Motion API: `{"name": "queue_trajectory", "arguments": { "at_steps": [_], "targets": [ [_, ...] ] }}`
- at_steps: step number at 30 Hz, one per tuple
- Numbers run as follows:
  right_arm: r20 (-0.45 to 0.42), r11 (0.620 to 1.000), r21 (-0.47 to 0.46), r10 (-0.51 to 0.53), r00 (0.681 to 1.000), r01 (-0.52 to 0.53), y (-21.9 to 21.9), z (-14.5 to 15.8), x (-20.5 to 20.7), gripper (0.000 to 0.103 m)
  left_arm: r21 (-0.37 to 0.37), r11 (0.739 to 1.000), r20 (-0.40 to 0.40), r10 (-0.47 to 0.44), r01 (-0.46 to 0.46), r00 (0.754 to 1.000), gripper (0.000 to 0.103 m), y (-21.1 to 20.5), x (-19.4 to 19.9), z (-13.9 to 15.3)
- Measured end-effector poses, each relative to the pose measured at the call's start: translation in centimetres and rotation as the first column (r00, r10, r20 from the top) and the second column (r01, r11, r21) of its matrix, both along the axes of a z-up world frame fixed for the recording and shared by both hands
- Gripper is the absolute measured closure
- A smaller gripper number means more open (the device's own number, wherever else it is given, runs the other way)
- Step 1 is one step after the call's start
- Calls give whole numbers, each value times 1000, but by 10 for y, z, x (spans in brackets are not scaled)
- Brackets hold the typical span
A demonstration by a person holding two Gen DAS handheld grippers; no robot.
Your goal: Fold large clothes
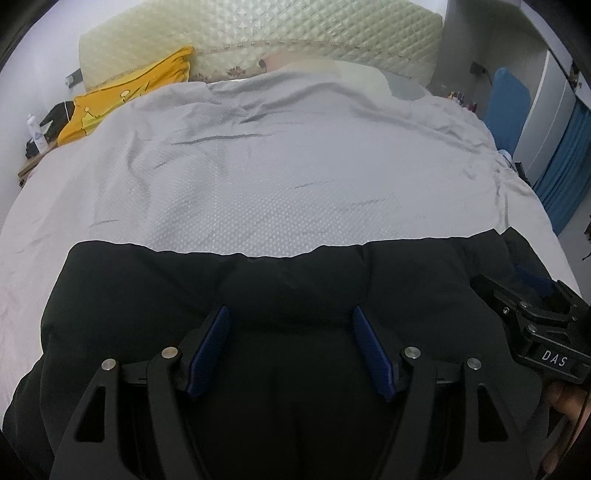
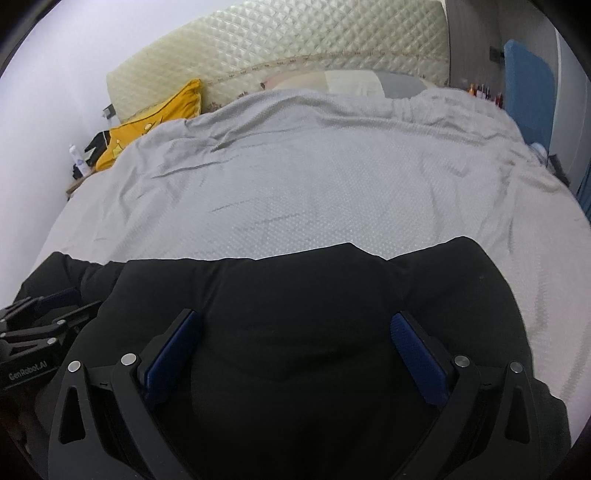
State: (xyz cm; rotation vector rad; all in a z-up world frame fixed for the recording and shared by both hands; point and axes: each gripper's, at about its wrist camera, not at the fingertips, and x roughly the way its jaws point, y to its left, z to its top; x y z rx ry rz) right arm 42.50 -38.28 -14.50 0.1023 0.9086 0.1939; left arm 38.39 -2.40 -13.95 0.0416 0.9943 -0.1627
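A large black padded garment [image 1: 184, 288] lies at the near edge of a bed covered in a grey sheet [image 1: 258, 166]; it also shows in the right wrist view [image 2: 295, 295]. My left gripper [image 1: 291, 314] hovers over the garment's middle with its blue-padded jaws apart and nothing between them. My right gripper [image 2: 295, 321] is also open over the garment, empty. The right gripper's body shows at the right of the left wrist view [image 1: 532, 314]; the left gripper's body shows at the left of the right wrist view [image 2: 37, 325].
A yellow cushion [image 1: 129, 99] and a quilted cream headboard [image 1: 258, 33] are at the far end. A nightstand with a bottle [image 1: 37, 136] stands far left. A blue chair [image 1: 506, 103] and blue curtain [image 1: 569, 166] are at the right.
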Motion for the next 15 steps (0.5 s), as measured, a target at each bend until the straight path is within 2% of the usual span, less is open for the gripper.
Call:
{"name": "queue_trajectory", "arguments": {
  "at_steps": [9, 12, 15],
  "targets": [
    [67, 999, -1, 39, 997, -39, 1, 12, -54, 0, -7, 1000, 89, -23, 23, 996, 33, 15, -66, 11],
    [76, 999, -17, 49, 996, -48, 3, 16, -67, 0, 44, 999, 131, -23, 17, 991, 33, 18, -83, 19],
    [92, 999, -15, 52, 994, -51, 2, 13, -76, 0, 9, 1000, 132, -7, 5, 991, 32, 28, -90, 17]
  ]
}}
